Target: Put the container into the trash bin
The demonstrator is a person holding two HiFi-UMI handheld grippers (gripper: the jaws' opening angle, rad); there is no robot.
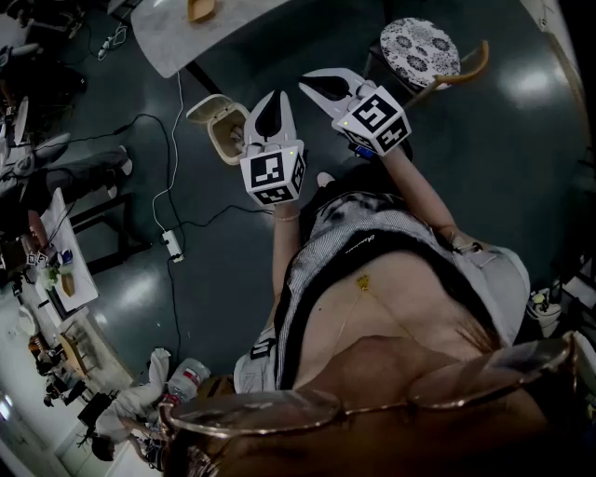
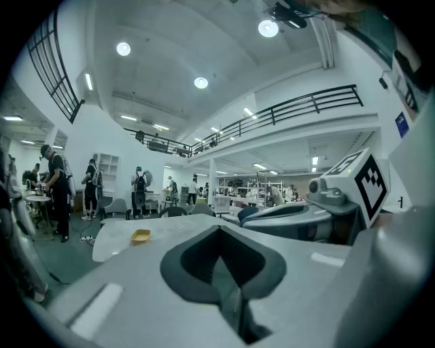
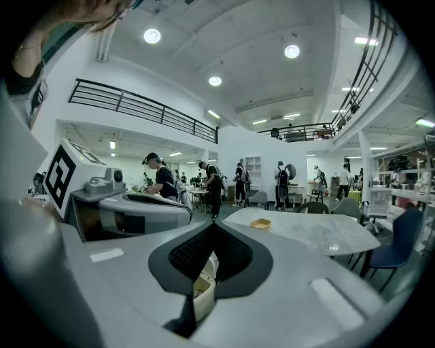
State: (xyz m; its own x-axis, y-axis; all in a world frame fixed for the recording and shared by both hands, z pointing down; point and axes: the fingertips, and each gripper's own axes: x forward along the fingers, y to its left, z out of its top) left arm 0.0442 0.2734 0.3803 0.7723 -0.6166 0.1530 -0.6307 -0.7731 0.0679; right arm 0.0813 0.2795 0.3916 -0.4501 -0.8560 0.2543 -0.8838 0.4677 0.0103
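**Both tongs shut and empty; container out on the table**

We note the left tongs (image 1: 273,112) pressed together, with nothing between the jaws. The right tongs (image 1: 317,87) sit just beside them, also pressed together and empty. The two are side by side and apart, pointing roughly level.

Below the tongs, a little left of the left pair, the bin (image 1: 222,126) stands on the floor with its lid up. In the right gripper view we glimpse it through the notch under the jaws.

Farther ahead of both tongs is a pale table (image 1: 168,37). The container (image 1: 198,9), small and yellow, lies on it, well apart from both tongs and from the bin.

Beyond the table, people (image 2: 92,187) stand at far benches.
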